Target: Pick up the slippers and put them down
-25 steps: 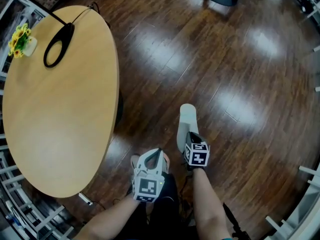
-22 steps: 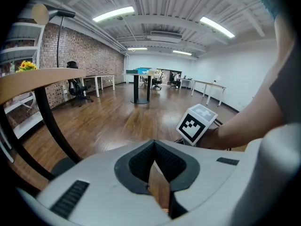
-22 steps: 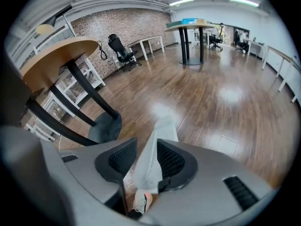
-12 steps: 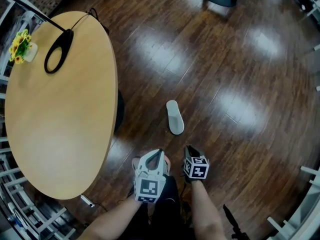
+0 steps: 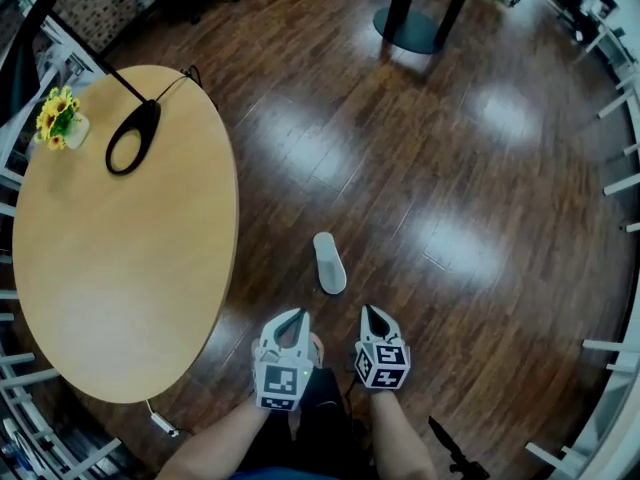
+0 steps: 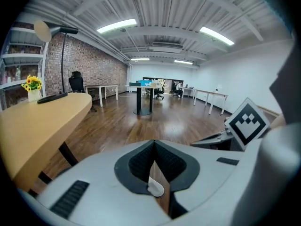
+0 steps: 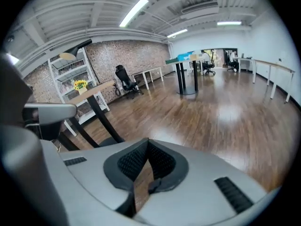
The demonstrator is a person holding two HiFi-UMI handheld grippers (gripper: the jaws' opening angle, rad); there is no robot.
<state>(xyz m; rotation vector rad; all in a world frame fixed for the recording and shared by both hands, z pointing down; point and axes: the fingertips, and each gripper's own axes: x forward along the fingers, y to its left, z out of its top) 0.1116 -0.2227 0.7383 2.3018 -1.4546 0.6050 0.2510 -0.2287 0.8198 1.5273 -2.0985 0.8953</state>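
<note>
Nearest the camera, a person's two bare forearms reach in from the bottom edge, each holding a set of tongs with a marker cube. The left tongs (image 5: 298, 314) are clenched tip to tip with nothing in their grip. Through the slot beneath the tips, the left gripper view shows a pale slice of the slipper (image 6: 155, 188) down on the floor. The right tongs (image 5: 369, 310) have just been closing and are now clenched and empty. A second ago they gripped the end of the white slipper (image 5: 329, 262). Half a second ago they had let go. Now the slipper lies free on the dark wooden floor (image 5: 480, 218), just ahead of both tongs and touching neither. Both tongs have pulled up and back from it. To the left stands a round, light wooden surface (image 5: 120, 268). At its far edge are a black ring-shaped lamp head (image 5: 133, 138) and a small pot of yellow flowers (image 5: 60, 123). Farthest off is the black pedestal of another table (image 5: 412, 30).
</note>
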